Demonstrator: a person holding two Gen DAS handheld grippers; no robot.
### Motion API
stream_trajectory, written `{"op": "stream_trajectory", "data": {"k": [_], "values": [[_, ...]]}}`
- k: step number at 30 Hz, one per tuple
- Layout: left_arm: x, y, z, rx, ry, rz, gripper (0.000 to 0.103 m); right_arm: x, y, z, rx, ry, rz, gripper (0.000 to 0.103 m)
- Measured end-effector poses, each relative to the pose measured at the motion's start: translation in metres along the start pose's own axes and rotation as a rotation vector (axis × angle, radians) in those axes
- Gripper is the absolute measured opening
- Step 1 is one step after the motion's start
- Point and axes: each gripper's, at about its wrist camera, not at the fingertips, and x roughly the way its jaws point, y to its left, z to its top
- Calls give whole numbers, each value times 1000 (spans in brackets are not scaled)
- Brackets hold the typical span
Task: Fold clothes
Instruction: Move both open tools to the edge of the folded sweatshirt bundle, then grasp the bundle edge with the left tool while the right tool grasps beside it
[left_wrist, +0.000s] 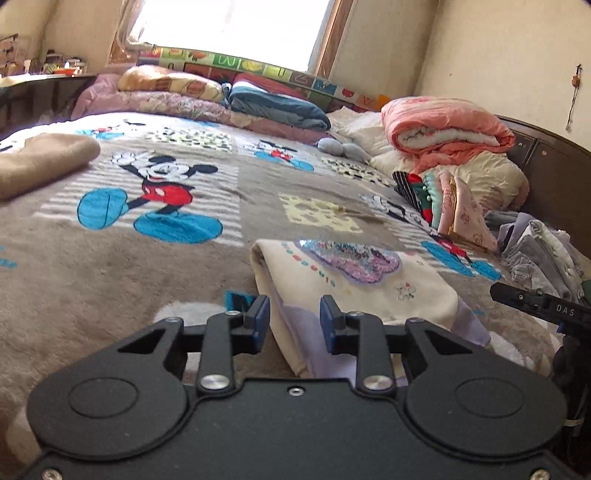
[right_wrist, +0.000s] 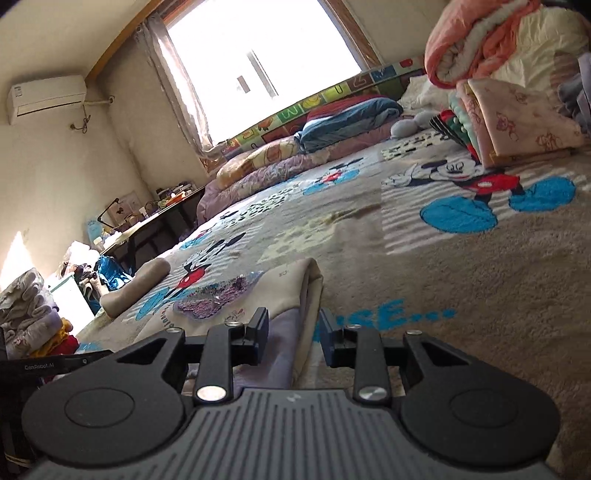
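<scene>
A cream top with a sequin patch (left_wrist: 354, 280) lies folded on the Mickey Mouse blanket (left_wrist: 166, 206). My left gripper (left_wrist: 294, 321) is open, its blue pads on either side of the garment's near left edge. In the right wrist view the same cream top (right_wrist: 258, 295) lies ahead, and my right gripper (right_wrist: 294, 338) is open around its near right edge. The right gripper's black body also shows in the left wrist view (left_wrist: 539, 302) at the right.
A beige folded garment (left_wrist: 40, 162) lies far left on the bed. Folded clothes (left_wrist: 454, 206) and a grey pile (left_wrist: 543, 254) sit at the right. Rolled quilts (left_wrist: 443, 125) and bedding (left_wrist: 273, 103) line the back. A dark desk (right_wrist: 162, 218) stands beside the bed.
</scene>
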Motion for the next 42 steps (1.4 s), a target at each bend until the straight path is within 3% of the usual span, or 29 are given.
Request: {"op": "stream_trajectory", "data": {"k": [2, 4, 6, 7, 8, 10, 13, 15, 19, 22, 24, 27, 30, 32, 34, 35, 37, 39, 42], "values": [[10, -7, 2, 29, -17, -22, 26, 6, 14, 4, -116, -19, 11, 32], [32, -16, -2, 82, 26, -11, 26, 18, 27, 2, -212, -1, 32, 31], [55, -19, -18, 132, 122, 32, 26, 43, 30, -7, -246, 96, 10, 32], [67, -21, -25, 157, 172, 54, 27, 63, 27, -15, -237, 213, -20, 33], [66, -23, -25, 173, 175, 56, 27, 65, 24, -17, -213, 223, -23, 32], [56, -28, -19, 212, 148, 45, 27, 59, 24, -13, -196, 196, -15, 33], [51, -30, -3, 243, 67, 32, 27, 39, 36, -1, -268, 113, 0, 33], [64, -32, 9, 263, 60, 25, 27, 42, 42, 5, -352, 68, -14, 33], [94, -39, 24, 352, 67, 23, 27, 74, 48, 19, -464, 67, -14, 33], [117, -37, 24, 361, 103, 2, 27, 100, 51, 26, -514, 86, 20, 33], [137, -31, 16, 356, 190, 7, 27, 117, 51, 28, -524, 106, 43, 34], [143, -21, 12, 325, 222, -14, 29, 154, 36, 20, -472, 284, 13, 35], [132, -32, 26, 385, 194, -7, 29, 149, 34, 24, -460, 267, 34, 34], [128, -42, 37, 421, 150, -32, 29, 142, 39, 31, -492, 212, 41, 34], [140, -48, 39, 435, 166, -70, 29, 136, 45, 41, -513, 153, 65, 34], [146, -52, 40, 442, 176, -90, 29, 140, 49, 43, -535, 158, 74, 34], [169, -55, 25, 493, 275, -52, 29, 155, 55, 41, -585, 201, 86, 33], [174, -52, 18, 475, 277, -51, 29, 177, 53, 28, -606, 324, 70, 33], [166, -52, 20, 479, 261, -52, 29, 182, 47, 24, -547, 327, 81, 33]]}}
